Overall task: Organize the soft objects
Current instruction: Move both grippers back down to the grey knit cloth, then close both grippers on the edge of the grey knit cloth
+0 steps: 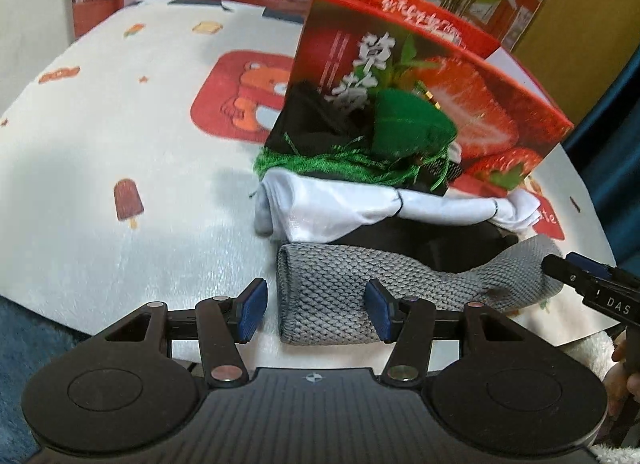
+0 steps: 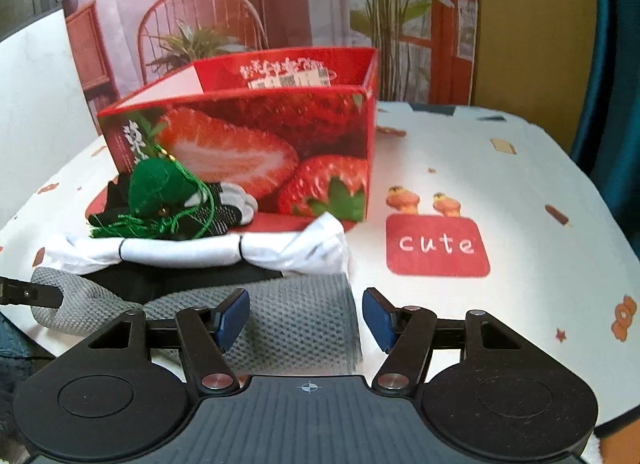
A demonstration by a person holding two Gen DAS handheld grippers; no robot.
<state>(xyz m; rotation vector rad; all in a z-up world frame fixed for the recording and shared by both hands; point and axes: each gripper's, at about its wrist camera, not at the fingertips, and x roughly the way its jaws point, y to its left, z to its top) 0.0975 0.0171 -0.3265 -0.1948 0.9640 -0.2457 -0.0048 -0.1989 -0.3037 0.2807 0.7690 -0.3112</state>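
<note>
A grey knitted cloth (image 1: pixel 340 288) lies at the near edge of the table, also in the right wrist view (image 2: pixel 296 320). Behind it lie a black cloth (image 1: pixel 420 240), a white rolled cloth (image 1: pixel 360 204) (image 2: pixel 192 250) and a green pouch with tassels (image 1: pixel 408 124) (image 2: pixel 156 184) on dark socks. A red strawberry box (image 1: pixel 460 76) (image 2: pixel 260 144) stands open behind the pile. My left gripper (image 1: pixel 316 312) is open over the grey cloth's left end. My right gripper (image 2: pixel 306 318) is open over its right end, and its tip shows in the left wrist view (image 1: pixel 560 268).
The table has a white cloth with cartoon prints (image 1: pixel 120 144) and a red "cute" patch (image 2: pixel 438 244). A printed backdrop (image 2: pixel 240 4) stands behind the box. A blue fabric (image 1: pixel 24 344) lies below the near table edge.
</note>
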